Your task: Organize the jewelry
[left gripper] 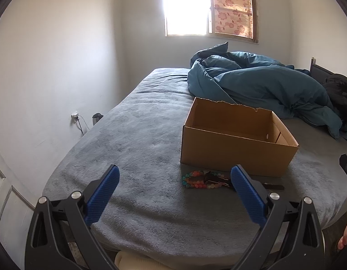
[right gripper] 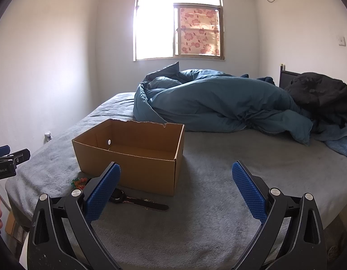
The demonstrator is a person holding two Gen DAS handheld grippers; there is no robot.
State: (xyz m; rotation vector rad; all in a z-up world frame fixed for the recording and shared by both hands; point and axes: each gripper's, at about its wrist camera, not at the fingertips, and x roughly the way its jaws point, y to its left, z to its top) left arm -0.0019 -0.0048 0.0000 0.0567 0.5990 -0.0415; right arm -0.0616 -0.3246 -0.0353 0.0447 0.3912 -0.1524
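Left wrist view looks across a grey fleece-covered bed (left gripper: 133, 135) toward an open brown cardboard box (left gripper: 236, 155) with a torn back rim. The left gripper (left gripper: 174, 175) hangs above the near bed edge, its blue ribbed fingers (left gripper: 103, 193) spread wide with nothing between them. Just in front of the box, touching the blanket, lies a bracelet of multicoloured round beads (left gripper: 196, 181), partly hidden behind the right-hand finger, with a dark strap beside it.

In the right wrist view the right gripper (right gripper: 175, 173) is likewise released and empty, its fingers wide apart over bare blanket to the right of the box (right gripper: 133, 157). A black wristwatch with a long dark strap (right gripper: 137, 200) lies flat at the box's near wall, the beads (right gripper: 80, 182) just left of it. A rumpled teal duvet (right gripper: 218, 103) is heaped behind the box under a bright window (right gripper: 178, 22).
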